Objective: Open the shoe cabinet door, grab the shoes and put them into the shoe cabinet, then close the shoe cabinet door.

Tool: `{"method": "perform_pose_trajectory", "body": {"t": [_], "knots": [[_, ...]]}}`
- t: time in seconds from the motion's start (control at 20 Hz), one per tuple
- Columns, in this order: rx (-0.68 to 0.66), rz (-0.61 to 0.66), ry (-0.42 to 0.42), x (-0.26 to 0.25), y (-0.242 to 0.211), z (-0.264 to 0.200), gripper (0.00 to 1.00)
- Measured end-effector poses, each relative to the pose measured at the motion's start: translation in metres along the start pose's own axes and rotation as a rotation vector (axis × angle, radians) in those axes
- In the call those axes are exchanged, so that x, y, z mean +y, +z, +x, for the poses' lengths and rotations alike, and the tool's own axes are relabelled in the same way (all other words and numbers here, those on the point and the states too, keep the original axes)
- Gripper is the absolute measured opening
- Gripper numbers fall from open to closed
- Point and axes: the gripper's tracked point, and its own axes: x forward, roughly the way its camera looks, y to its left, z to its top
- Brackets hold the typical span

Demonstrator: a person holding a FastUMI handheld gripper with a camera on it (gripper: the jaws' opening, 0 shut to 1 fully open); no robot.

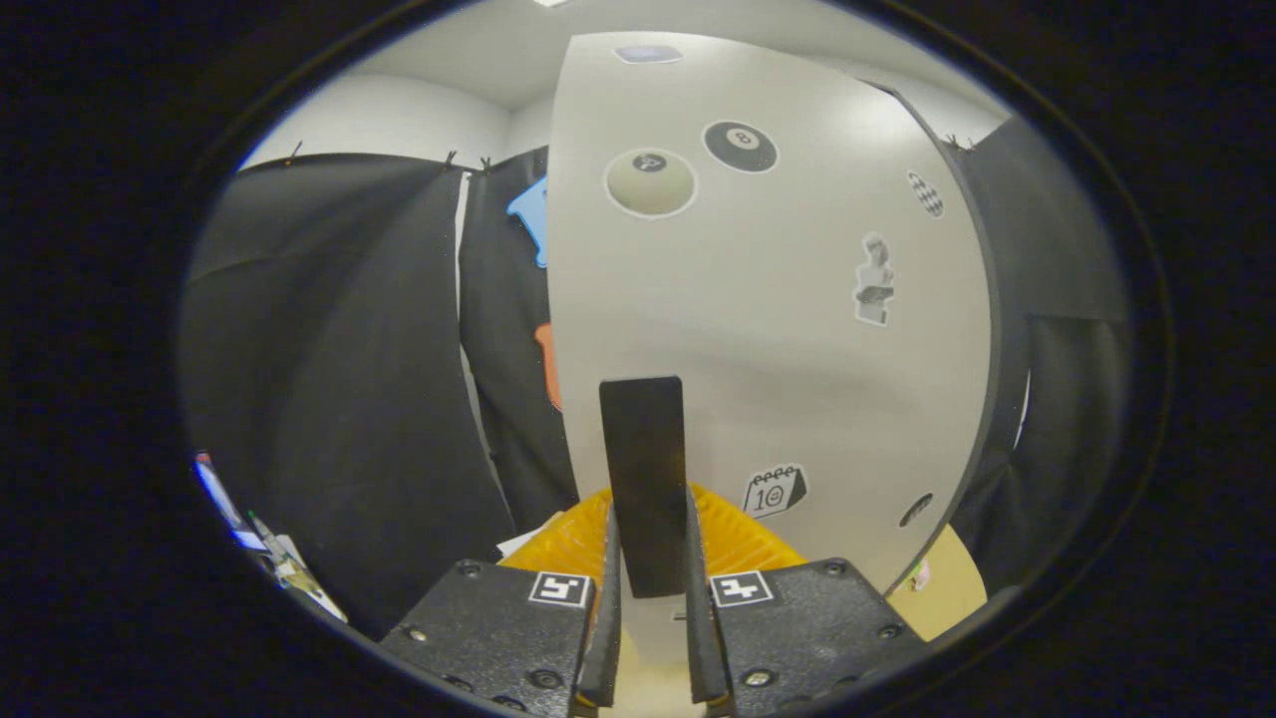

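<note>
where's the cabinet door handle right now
In the gripper view the black handle stands upright on the white cabinet door, clamped between the tongs, left of the calendar sticker.

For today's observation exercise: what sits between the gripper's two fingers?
In the gripper view, the dark handle of the white cabinet door stands between the gripper's fingers, which close on both its sides.

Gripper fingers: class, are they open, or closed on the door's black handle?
Closed on it: the gripper has both fingers pressed against the sides of the black handle on the white door.
</note>
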Motion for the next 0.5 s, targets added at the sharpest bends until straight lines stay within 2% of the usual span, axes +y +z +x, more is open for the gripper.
{"method": "perform_pose_trajectory", "body": {"t": [0.5], "knots": [[-0.003,0.037,-0.035,-0.038,-0.007,-0.064,0.28]]}}
